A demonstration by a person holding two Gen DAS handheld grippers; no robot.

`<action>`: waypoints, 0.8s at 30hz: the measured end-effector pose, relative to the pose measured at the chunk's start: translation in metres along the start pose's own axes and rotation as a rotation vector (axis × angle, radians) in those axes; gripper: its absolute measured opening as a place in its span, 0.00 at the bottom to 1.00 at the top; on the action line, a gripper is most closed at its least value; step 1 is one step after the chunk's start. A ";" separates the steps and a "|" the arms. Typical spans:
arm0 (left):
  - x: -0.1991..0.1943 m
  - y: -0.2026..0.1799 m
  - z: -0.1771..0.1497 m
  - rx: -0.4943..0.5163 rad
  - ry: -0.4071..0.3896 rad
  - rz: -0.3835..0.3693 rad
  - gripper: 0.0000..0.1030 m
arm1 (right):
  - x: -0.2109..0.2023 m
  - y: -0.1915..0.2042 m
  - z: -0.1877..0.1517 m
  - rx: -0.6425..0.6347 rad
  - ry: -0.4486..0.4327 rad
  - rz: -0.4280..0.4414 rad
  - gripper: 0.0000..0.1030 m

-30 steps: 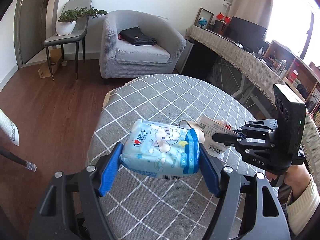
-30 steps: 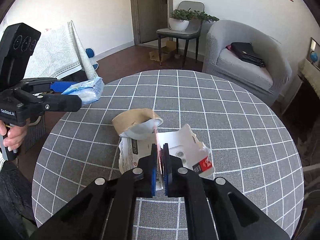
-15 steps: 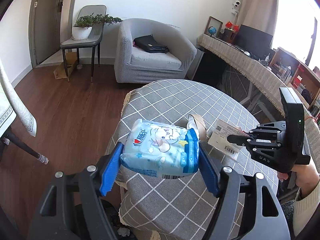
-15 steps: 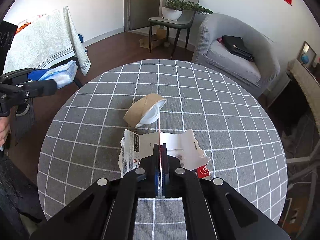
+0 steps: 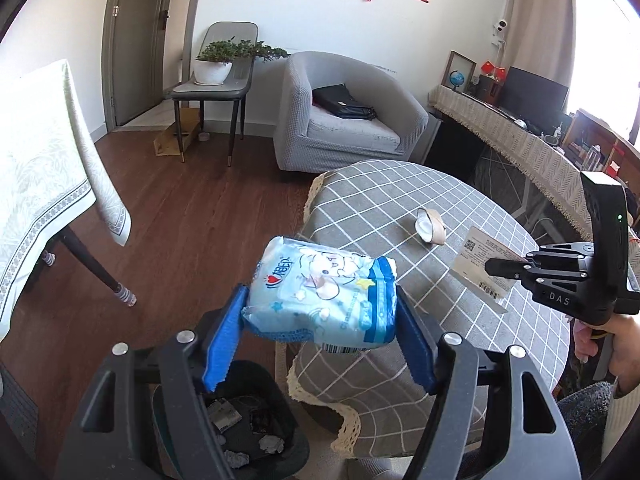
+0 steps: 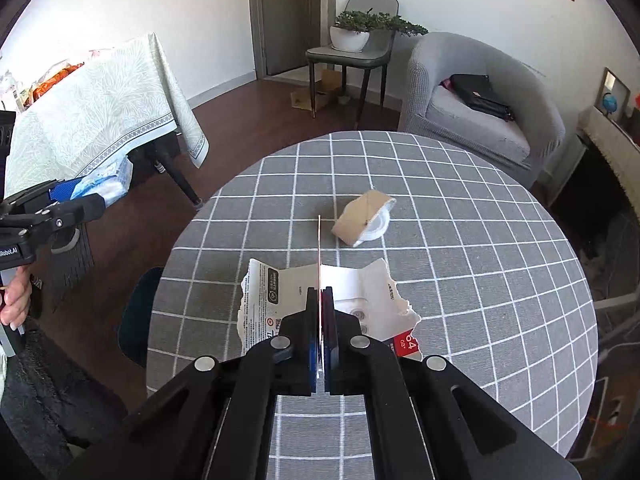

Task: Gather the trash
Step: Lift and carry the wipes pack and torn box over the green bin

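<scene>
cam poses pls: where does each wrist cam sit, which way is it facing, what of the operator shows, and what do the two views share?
Left wrist: rides the left gripper, past the table edge, angled down over the trash bin; shows the blue tissue pack, the right gripper and hand.
Right wrist: rides the right gripper above the checked table, gripping a card edge-on; shows the left gripper.
Shared: table, flattened cup, armchair.

White walls and dark wood floor framing the room; grey armchair sitting beside a chair bearing a potted plant; daylight entering at right.
</scene>
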State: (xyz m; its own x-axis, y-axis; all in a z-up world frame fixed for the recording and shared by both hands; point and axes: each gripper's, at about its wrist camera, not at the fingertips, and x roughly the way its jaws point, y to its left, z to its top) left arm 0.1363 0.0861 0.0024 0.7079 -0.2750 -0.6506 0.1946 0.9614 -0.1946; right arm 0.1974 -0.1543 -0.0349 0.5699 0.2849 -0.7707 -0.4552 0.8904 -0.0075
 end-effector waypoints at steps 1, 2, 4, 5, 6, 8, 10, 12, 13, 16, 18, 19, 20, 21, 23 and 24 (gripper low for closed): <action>-0.002 0.005 -0.003 -0.006 0.001 0.009 0.70 | -0.001 0.004 0.002 0.000 -0.007 0.008 0.02; -0.005 0.010 -0.007 -0.009 0.001 0.019 0.70 | -0.001 0.010 0.004 -0.001 -0.013 0.019 0.02; -0.011 0.020 -0.013 -0.024 0.004 0.039 0.70 | -0.002 0.022 0.008 -0.008 -0.026 0.038 0.02; -0.014 0.025 -0.016 -0.030 0.005 0.046 0.70 | -0.002 0.027 0.011 -0.009 -0.031 0.046 0.02; -0.016 0.030 -0.019 -0.037 0.005 0.053 0.69 | -0.002 0.032 0.013 -0.011 -0.034 0.054 0.02; -0.021 0.040 -0.026 -0.053 0.009 0.070 0.69 | 0.000 0.043 0.018 -0.021 -0.036 0.080 0.02; -0.024 0.051 -0.032 -0.068 0.015 0.088 0.68 | 0.002 0.055 0.023 -0.034 -0.039 0.099 0.02; -0.026 0.062 -0.038 -0.081 0.023 0.108 0.68 | 0.004 0.070 0.028 -0.046 -0.039 0.119 0.02; -0.027 0.066 -0.040 -0.088 0.027 0.118 0.68 | 0.006 0.076 0.029 -0.051 -0.039 0.129 0.02; -0.028 0.082 -0.051 -0.111 0.045 0.141 0.68 | 0.011 0.095 0.037 -0.064 -0.038 0.167 0.02; -0.024 0.092 -0.058 -0.125 0.066 0.157 0.68 | 0.014 0.107 0.041 -0.066 -0.038 0.193 0.02; -0.022 0.098 -0.062 -0.131 0.078 0.162 0.68 | 0.016 0.112 0.044 -0.064 -0.037 0.206 0.02; -0.019 0.104 -0.067 -0.139 0.094 0.170 0.68 | 0.018 0.117 0.046 -0.065 -0.034 0.219 0.02; -0.016 0.110 -0.072 -0.149 0.112 0.176 0.67 | 0.018 0.123 0.046 -0.069 -0.032 0.229 0.02; -0.010 0.119 -0.080 -0.157 0.137 0.186 0.67 | 0.023 0.135 0.051 -0.078 -0.025 0.242 0.02; -0.007 0.123 -0.085 -0.161 0.146 0.187 0.67 | 0.025 0.140 0.053 -0.081 -0.022 0.246 0.02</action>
State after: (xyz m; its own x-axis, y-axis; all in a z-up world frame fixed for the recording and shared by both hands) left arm 0.0978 0.2052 -0.0792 0.6140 -0.1027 -0.7826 -0.0487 0.9847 -0.1674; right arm 0.1846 -0.0032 -0.0214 0.4493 0.4980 -0.7417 -0.6352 0.7619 0.1268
